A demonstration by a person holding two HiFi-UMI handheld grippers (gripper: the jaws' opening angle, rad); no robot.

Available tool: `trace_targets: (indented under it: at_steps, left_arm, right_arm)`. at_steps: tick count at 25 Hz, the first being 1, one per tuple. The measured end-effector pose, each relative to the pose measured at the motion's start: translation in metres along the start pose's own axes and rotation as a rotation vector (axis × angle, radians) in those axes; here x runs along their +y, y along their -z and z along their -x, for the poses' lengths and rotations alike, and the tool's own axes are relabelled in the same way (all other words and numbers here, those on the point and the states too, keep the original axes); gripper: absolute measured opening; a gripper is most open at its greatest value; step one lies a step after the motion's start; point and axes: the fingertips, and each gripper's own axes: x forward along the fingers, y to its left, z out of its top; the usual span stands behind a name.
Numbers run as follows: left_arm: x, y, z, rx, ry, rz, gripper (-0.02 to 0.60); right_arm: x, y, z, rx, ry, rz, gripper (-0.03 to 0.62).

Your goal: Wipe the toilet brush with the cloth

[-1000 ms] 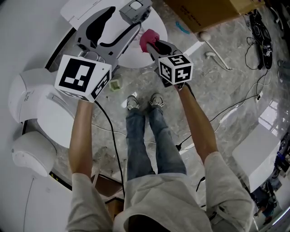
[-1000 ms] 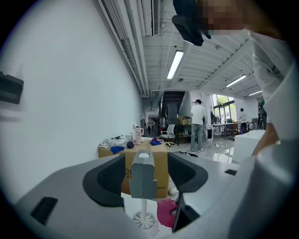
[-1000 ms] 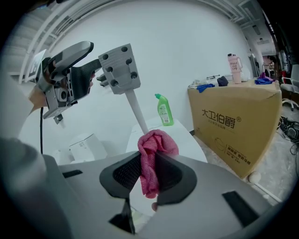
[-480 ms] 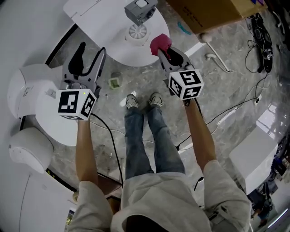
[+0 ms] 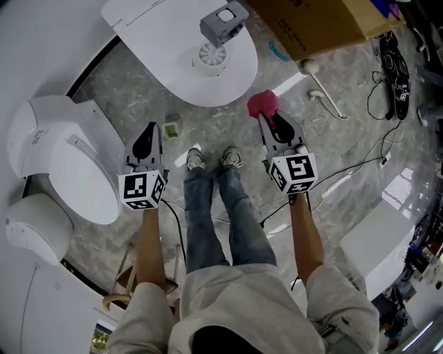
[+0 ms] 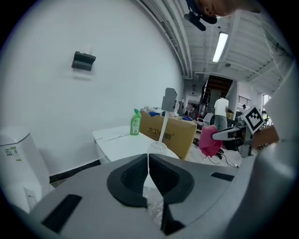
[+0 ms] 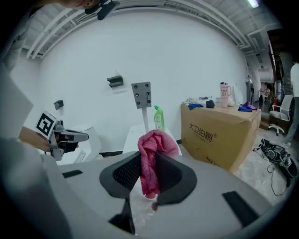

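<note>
The toilet brush point(image 5: 211, 54) stands upright in its white holder on a low white platform point(image 5: 156, 38), its handle topped by a grey block point(image 5: 223, 22). It also shows in the left gripper view as a white toilet brush handle point(image 6: 163, 130), and in the right gripper view as the grey block point(image 7: 141, 94). A pink cloth point(image 5: 264, 104) is bunched in my right gripper point(image 5: 268, 119), which is shut on it; the cloth point(image 7: 152, 154) hangs between that gripper's point(image 7: 148, 175) pads. My left gripper point(image 5: 147, 130) hangs over the floor beside the toilet, its jaws closing, pressed together with nothing between them point(image 6: 148, 158).
A white toilet point(image 5: 62, 159) sits at the left, and a cardboard box point(image 5: 325, 21) at the top right. A green bottle point(image 6: 135, 122) stands on the platform. A small green object point(image 5: 173, 126) and cables point(image 5: 360, 162) lie on the grey floor. The person's feet point(image 5: 208, 159) are between the grippers.
The left gripper dropped from beside the brush to the floor near the toilet, and its wide-open jaws closed. The right gripper drew back from the platform with the cloth.
</note>
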Motion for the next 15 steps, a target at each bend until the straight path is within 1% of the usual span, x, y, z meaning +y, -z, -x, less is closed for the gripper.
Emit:
trace_targets:
  at_steps: [3, 7, 11, 13, 15]
  left_arm:
    - [-0.002, 0.002, 0.008, 0.002, -0.024, 0.001, 0.018]
    - [-0.005, -0.013, 0.019, -0.015, -0.042, 0.011, 0.018]
    - [-0.009, -0.038, 0.032, -0.032, -0.051, 0.03, 0.018]
    - [-0.011, -0.052, 0.036, -0.037, -0.047, 0.042, 0.018]
    - [-0.012, -0.07, 0.039, -0.045, -0.05, 0.037, 0.018]
  right_arm:
    - [0.006, 0.001, 0.017, 0.013, 0.008, 0.033, 0.098]
    - [0.009, -0.006, 0.034, 0.023, 0.019, 0.037, 0.098]
    - [0.003, -0.028, 0.052, 0.011, 0.049, -0.012, 0.098]
    - [-0.003, -0.044, 0.061, -0.001, 0.066, -0.018, 0.098]
    - [-0.009, -0.063, 0.069, -0.015, 0.083, -0.017, 0.098]
